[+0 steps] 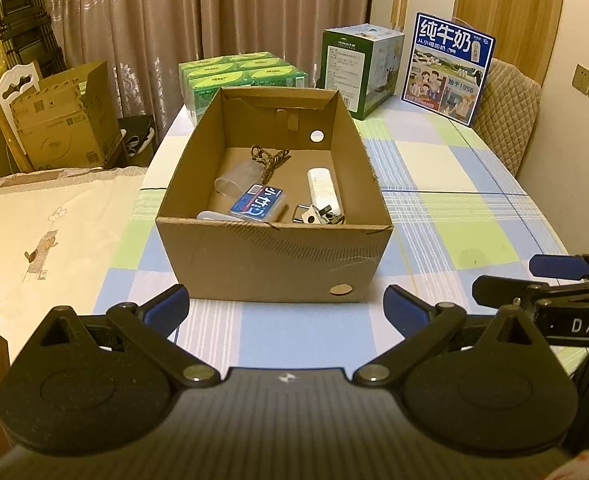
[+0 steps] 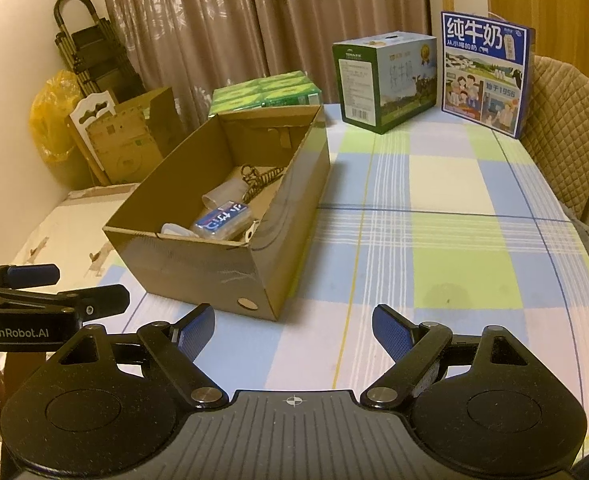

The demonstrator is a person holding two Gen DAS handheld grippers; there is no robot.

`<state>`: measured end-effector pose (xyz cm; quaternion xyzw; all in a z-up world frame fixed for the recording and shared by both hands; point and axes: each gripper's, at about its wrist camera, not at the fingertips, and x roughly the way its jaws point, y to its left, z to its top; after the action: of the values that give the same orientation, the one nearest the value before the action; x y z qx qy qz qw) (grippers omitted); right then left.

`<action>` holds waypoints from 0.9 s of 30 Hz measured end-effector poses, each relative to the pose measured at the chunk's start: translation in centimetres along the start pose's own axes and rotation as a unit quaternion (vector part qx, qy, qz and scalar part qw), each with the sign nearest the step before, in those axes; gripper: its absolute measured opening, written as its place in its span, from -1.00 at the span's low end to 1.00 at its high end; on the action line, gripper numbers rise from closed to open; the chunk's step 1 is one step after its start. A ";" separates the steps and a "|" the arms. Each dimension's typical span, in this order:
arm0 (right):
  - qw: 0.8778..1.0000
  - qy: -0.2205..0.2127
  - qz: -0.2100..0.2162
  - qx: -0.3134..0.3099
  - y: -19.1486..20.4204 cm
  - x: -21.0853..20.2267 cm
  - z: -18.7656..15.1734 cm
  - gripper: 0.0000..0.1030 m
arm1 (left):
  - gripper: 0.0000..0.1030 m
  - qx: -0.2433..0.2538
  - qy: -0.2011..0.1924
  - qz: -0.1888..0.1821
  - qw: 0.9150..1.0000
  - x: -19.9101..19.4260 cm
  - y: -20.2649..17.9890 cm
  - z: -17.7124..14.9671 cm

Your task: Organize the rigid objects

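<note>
The left gripper (image 1: 286, 308) hung released and empty at six o'clock, facing the cardboard box (image 1: 270, 258); the right gripper (image 2: 293, 330) likewise gaped, holding nothing. The task looked nearly done: the blue case (image 1: 259, 203), white stick (image 1: 323, 190) and clear cup (image 1: 238, 180) lay inside, nothing loose on the tablecloth (image 1: 474, 208). The stick's long axis ran twelve to six.

Dim warm indoor light, sharp, fisheye-curved edges
</note>
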<state>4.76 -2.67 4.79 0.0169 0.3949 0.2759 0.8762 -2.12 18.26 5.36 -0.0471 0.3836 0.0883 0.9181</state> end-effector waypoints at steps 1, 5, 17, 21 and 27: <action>1.000 -0.001 0.000 0.000 0.0 0.0 0.0 0.62 | 0.98 0.000 0.000 0.000 1.000 0.0 0.0 -0.1; 1.000 -0.002 0.000 -0.001 0.0 -0.1 0.1 0.62 | 0.98 0.001 0.001 0.002 1.000 0.0 0.0 -0.1; 1.000 -0.002 -0.002 0.001 -0.1 -0.2 0.3 0.62 | 0.98 0.003 0.001 0.002 1.000 0.1 0.0 -0.2; 1.000 -0.002 -0.002 0.002 -0.1 -0.2 0.3 0.62 | 0.98 0.002 0.000 0.001 1.000 0.1 0.0 -0.2; 1.000 -0.002 -0.003 0.002 -0.2 -0.2 0.3 0.62 | 0.98 0.002 -0.006 -0.001 1.000 0.0 0.0 -0.2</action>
<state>4.97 -2.84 5.12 0.0181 0.3940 0.2722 0.8777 -2.24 18.24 5.24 -0.0451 0.3783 0.0863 0.9206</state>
